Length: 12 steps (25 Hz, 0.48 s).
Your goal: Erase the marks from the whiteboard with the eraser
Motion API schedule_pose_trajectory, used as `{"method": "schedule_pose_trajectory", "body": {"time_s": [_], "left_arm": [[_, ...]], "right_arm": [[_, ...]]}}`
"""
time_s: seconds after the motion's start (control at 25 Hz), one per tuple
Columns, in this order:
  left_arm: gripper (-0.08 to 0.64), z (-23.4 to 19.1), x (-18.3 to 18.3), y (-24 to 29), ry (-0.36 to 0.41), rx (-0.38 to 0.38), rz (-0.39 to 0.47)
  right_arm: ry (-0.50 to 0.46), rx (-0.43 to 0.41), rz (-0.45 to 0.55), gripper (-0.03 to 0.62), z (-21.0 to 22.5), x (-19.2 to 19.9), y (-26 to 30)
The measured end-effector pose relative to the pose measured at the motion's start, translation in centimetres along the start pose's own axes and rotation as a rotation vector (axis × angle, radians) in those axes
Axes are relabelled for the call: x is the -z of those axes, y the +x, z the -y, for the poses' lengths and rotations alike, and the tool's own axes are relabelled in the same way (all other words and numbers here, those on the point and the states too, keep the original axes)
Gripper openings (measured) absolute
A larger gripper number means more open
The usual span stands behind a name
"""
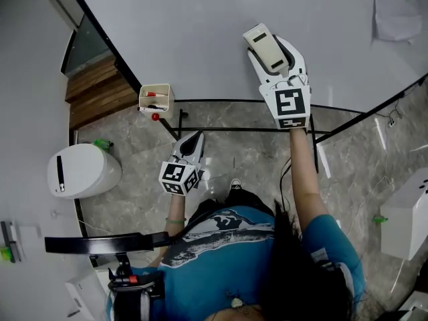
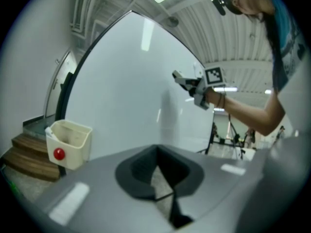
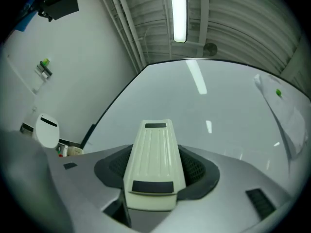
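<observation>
Eraser (image 1: pixel 265 47) clamped in the right gripper (image 1: pixel 268 52), arm raised toward the whiteboard (image 1: pixel 200 32).

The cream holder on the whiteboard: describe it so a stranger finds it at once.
Start at the whiteboard and follow its left edge down, near the wooden steps. The cream holder hangs there: an open-topped box with a round red knob on its front, unlike the bigger rounded white container nearby.
</observation>
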<state>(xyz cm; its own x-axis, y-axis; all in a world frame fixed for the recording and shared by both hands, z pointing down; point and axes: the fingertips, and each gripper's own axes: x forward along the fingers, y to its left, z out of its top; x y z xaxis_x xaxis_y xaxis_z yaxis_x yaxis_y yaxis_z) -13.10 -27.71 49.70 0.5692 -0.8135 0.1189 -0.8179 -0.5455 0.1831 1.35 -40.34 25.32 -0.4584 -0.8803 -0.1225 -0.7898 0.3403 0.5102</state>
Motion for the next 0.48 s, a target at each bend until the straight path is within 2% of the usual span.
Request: {"method": "schedule_pose_trajectory", "body": {"time_s": [0.32,0.48], "left_arm": [[0.005,0.3,-1.0,2.7,0.011,0.001,0.006],[0.005,0.6,-1.4,3.4,0.015,0.004,0.011]], "right_arm": [[-0.074,0.194,0.117,0.262,11.7,-4.8,0.4],[-0.087,0.267,0.131,0.262,15.4,-5.7,-0.3]]}}
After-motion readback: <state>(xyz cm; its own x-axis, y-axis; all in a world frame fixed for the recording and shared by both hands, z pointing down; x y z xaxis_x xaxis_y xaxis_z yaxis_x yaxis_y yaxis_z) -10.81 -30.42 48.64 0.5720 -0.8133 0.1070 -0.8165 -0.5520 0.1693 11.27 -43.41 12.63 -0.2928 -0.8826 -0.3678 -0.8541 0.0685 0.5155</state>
